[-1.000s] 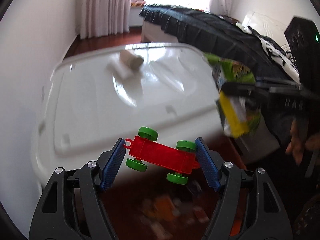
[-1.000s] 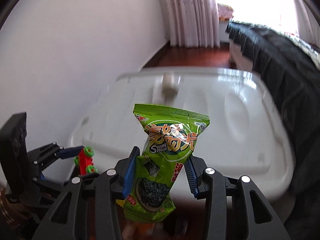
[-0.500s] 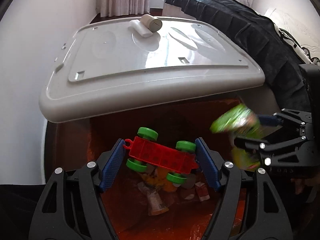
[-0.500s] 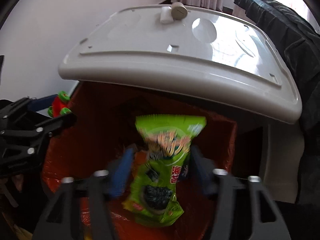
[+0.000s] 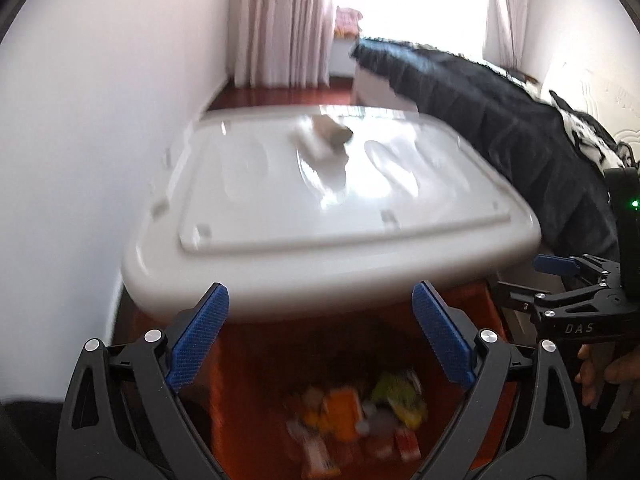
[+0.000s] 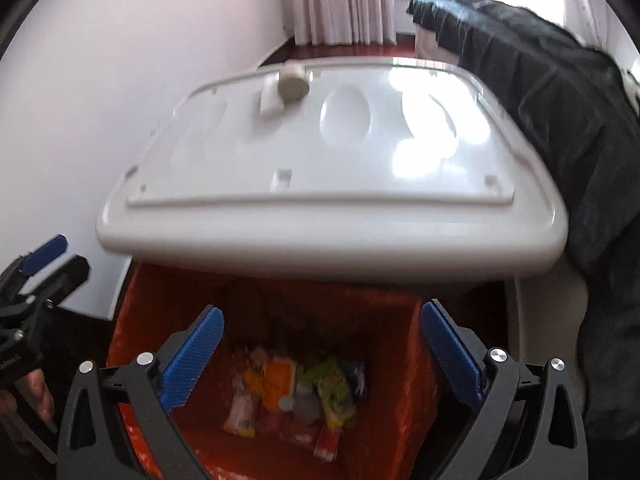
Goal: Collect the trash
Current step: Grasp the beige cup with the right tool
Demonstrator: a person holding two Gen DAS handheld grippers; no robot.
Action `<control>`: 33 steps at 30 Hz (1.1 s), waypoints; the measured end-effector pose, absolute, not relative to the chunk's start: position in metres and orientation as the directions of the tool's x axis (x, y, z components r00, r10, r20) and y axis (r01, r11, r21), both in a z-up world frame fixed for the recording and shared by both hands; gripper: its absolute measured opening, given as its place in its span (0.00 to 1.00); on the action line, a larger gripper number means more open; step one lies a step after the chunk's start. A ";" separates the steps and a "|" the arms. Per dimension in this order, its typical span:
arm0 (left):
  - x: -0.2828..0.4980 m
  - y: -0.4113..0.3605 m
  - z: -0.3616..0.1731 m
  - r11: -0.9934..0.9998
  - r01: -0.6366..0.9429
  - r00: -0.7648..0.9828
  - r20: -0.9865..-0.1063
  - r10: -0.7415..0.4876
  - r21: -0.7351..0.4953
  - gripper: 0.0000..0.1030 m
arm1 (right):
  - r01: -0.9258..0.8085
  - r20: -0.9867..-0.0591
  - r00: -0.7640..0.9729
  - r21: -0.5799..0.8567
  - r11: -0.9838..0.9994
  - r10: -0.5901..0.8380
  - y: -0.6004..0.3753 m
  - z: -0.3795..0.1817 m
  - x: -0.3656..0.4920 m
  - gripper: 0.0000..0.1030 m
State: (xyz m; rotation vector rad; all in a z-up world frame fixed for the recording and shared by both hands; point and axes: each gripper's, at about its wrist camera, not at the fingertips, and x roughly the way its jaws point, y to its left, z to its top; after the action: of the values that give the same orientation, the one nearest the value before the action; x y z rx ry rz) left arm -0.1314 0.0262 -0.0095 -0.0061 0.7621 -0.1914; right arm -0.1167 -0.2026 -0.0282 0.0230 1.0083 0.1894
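Note:
A bin lined with an orange-red bag (image 6: 132, 320) stands below both grippers, its white lid (image 6: 332, 168) raised behind it. Several wrappers lie at its bottom, among them the green snack bag (image 6: 334, 394), also blurred in the left wrist view (image 5: 398, 398). My left gripper (image 5: 320, 336) is open and empty above the bin. My right gripper (image 6: 320, 348) is open and empty above the bin too. The right gripper also shows at the right edge of the left wrist view (image 5: 560, 276). The red toy car is not visible.
A roll of paper (image 6: 292, 86) lies on the white lid (image 5: 320, 192). A bed with a dark cover (image 5: 500, 120) runs along the right. A white wall (image 5: 100, 120) stands on the left, curtains (image 6: 340, 0) at the back.
Both grippers opened. The red toy car left my left gripper and the green snack bag left my right gripper; the bag now lies in the bin. Both views tilted up a little.

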 end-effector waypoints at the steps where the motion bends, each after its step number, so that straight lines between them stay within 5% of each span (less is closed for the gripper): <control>1: -0.126 0.025 -0.005 0.984 0.166 0.717 -0.676 -0.168 -0.068 0.88 | -0.153 -0.832 0.531 0.095 0.984 0.163 -0.201 -0.022 -0.109 0.95; 10: -0.068 0.023 0.018 0.989 0.112 0.777 -0.613 -0.145 -0.091 0.88 | -0.224 -0.751 0.645 -0.005 0.975 0.144 -0.166 0.021 0.008 0.95; 17: -0.067 0.019 -0.007 0.992 0.127 0.789 -0.609 -0.087 0.023 0.88 | -0.238 -0.757 0.643 -0.057 0.970 0.113 -0.128 -0.001 0.115 0.93; 23: -0.066 0.018 -0.005 0.985 0.171 0.777 -0.609 -0.158 -0.038 0.88 | -0.234 -0.799 0.595 -0.065 0.970 0.090 -0.103 -0.036 0.186 0.90; 29: -0.067 0.017 0.002 0.978 0.196 0.781 -0.593 -0.196 -0.066 0.88 | -0.237 -0.832 0.545 -0.037 0.971 0.101 -0.094 -0.057 0.222 0.67; 33: -0.064 0.017 0.003 0.976 0.196 0.774 -0.596 -0.213 -0.094 0.88 | -0.223 -0.849 0.515 0.002 0.975 0.119 -0.097 -0.067 0.234 0.61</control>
State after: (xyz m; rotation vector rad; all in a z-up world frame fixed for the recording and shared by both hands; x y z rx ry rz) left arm -0.0643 0.0168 0.0025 -0.0269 0.6486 -0.2216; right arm 0.2336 -0.0971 -0.0667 -0.1120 1.0095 0.2061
